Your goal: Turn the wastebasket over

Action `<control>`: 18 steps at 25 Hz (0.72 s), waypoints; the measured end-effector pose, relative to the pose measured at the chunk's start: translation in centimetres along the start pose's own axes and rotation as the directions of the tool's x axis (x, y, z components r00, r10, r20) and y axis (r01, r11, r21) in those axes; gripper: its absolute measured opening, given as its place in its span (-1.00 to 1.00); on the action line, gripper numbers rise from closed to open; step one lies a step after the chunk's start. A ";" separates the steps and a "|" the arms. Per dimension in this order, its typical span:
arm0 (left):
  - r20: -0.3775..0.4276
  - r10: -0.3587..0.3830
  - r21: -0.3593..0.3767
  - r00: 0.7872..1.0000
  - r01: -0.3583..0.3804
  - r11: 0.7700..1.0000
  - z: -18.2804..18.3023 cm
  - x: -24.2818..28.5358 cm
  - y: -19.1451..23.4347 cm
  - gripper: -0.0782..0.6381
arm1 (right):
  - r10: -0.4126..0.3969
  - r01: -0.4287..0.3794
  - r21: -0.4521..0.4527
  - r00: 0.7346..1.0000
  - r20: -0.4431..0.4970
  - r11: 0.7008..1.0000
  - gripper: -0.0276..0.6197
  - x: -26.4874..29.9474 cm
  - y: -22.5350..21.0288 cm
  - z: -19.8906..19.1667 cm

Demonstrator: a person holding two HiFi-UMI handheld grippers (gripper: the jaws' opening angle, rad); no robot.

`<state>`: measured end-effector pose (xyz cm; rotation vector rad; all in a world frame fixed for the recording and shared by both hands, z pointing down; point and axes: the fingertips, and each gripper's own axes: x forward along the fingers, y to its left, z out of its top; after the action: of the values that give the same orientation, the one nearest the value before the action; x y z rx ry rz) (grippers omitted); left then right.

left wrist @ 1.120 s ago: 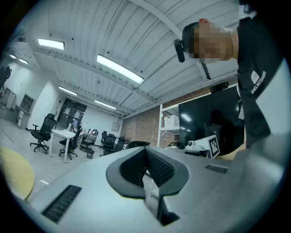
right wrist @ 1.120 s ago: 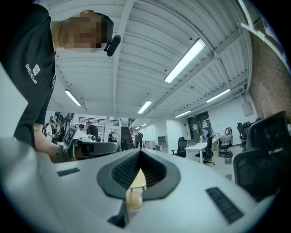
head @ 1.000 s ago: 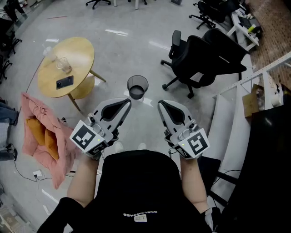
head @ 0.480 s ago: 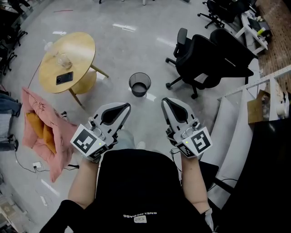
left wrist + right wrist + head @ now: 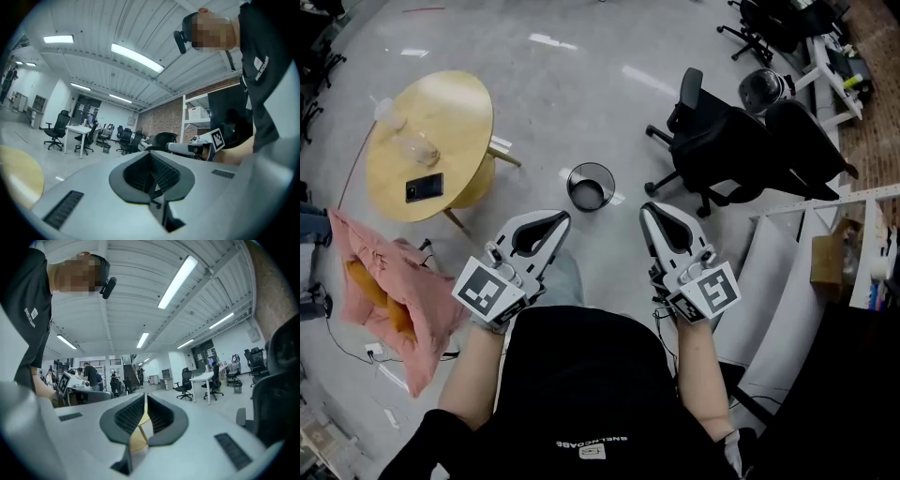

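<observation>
The wastebasket (image 5: 590,187) stood upright on the grey floor, mouth up, ahead of both tools and roughly between their lines, well apart from each. It seemed to hold something pale at the bottom, too small to tell what. The left tool (image 5: 555,219) was closed, its jaws together with nothing in them. The right tool (image 5: 651,212) was likewise closed and empty. A round yellow tabletop (image 5: 455,112) carrying a phone (image 5: 424,187) stood to the left, and a black office chair (image 5: 722,150) to the right.

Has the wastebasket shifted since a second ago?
No. The wastebasket stands upright in the same spot on the floor, between the round table and the black chair; only the view shifted.
</observation>
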<state>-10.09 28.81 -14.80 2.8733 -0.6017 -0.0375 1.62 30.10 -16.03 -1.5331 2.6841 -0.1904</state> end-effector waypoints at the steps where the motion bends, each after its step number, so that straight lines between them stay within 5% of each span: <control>1: -0.005 0.002 -0.006 1.000 -0.002 1.000 0.2 0.6 1.9 -0.74 | -0.005 0.005 -0.004 1.000 -0.013 1.000 -0.87 1.7 -1.1 -0.2; 11: -0.133 0.046 -0.068 0.990 -0.056 0.996 -1.1 5.4 14.9 -0.74 | -0.084 0.090 0.032 0.985 -0.152 0.995 -0.84 12.1 -10.1 -2.2; 18: -0.273 0.160 -0.148 0.949 -0.206 0.967 -6.8 8.8 18.5 -0.73 | -0.044 0.098 0.141 0.937 -0.347 0.985 -0.61 13.1 -16.3 -9.1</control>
<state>-8.84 10.03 -4.24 2.5823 -0.7669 0.2943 7.96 11.37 -4.63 -1.6848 2.7766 -0.7188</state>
